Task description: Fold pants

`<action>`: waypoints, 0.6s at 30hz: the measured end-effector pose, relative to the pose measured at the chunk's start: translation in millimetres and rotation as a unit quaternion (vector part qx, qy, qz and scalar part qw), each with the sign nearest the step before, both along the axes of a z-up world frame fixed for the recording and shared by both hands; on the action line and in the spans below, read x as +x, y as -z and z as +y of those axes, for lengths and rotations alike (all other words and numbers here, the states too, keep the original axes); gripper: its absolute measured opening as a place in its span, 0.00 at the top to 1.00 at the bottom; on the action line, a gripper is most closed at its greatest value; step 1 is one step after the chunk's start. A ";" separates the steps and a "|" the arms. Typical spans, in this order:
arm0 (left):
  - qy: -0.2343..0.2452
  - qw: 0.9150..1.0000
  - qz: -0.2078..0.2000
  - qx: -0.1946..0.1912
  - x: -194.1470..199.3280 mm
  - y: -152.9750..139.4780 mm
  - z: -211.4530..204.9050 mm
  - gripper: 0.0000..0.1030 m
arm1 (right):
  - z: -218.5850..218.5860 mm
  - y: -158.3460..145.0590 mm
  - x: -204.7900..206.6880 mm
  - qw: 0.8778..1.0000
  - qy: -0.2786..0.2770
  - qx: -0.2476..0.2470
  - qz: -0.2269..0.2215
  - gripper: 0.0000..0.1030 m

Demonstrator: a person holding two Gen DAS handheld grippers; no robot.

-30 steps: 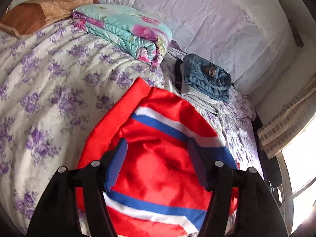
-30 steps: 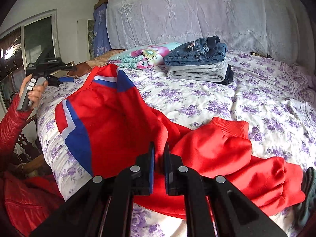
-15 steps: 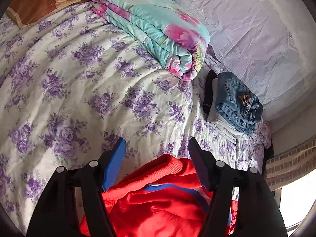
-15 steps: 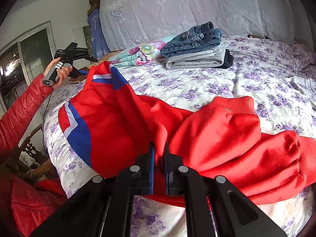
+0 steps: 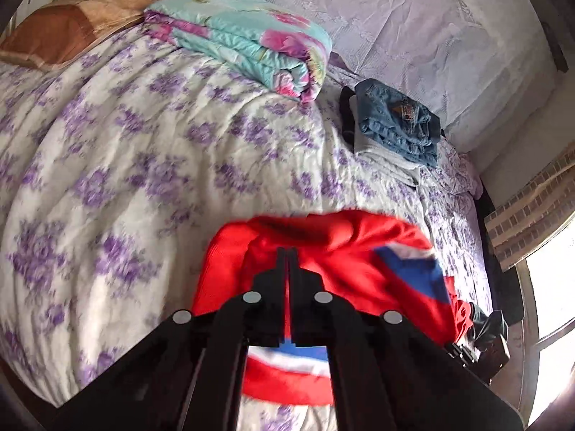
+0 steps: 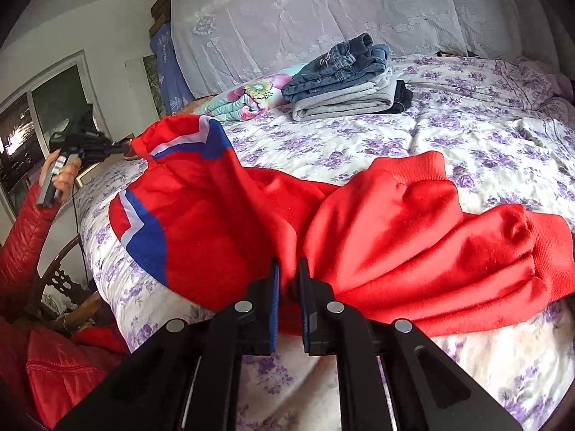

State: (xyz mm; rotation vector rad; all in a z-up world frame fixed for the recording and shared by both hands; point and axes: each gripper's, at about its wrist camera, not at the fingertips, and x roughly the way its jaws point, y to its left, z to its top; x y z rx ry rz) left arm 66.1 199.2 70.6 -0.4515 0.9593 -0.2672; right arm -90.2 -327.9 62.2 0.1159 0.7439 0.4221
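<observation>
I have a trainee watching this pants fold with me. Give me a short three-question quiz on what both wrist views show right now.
1. True or false: the left gripper stands wide open above the red pants.
2. What lies on top of the folded clothes stack? A) blue jeans B) a towel C) a grey sweater
3. What does the right gripper hold between its pads?

Key
1. False: it is shut on the red fabric near the blue and white stripe.
2. A; the folded floral quilt lies beside the stack.
3. A fold of the red pants.
</observation>
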 end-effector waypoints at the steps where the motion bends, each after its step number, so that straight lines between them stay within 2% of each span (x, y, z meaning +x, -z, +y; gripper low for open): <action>1: -0.008 1.000 0.011 -0.004 -9.1 10.0 7.0 1.00 | -1.6 0.9 -1.1 1.000 0.001 0.003 0.001 0.90; 4: -0.024 0.996 0.054 -0.060 -28.5 39.7 24.7 1.00 | -3.2 3.5 0.8 1.000 0.001 0.008 0.005 0.90; 6: -0.026 0.993 0.055 -0.098 -29.5 40.9 22.5 0.97 | -3.4 4.9 2.9 1.000 0.002 0.009 0.007 0.91; 8: -0.022 0.991 0.044 -0.122 -23.0 29.9 12.0 0.80 | -4.9 6.5 3.1 1.000 0.003 0.013 0.009 0.91; 10: -0.036 0.989 0.027 -0.138 -13.2 12.7 -1.5 0.34 | -7.3 9.2 2.8 1.000 0.004 0.021 0.012 0.91; 11: -0.055 0.988 0.017 -0.143 -8.2 3.1 -7.6 0.30 | -8.1 10.8 2.7 1.000 0.004 0.024 0.013 0.91; 14: -0.078 0.989 -0.004 -0.129 12.4 -22.4 -27.9 0.29 | -10.5 14.4 2.3 0.999 0.005 0.037 0.015 0.91; 16: -0.106 0.987 0.024 -0.115 30.9 -27.6 -37.5 0.29 | -10.7 14.5 2.0 0.999 0.005 0.039 0.014 0.91; 18: -0.134 0.980 0.063 -0.129 44.8 -21.1 -41.1 0.29 | -11.7 14.9 1.7 0.999 0.003 0.041 0.013 0.91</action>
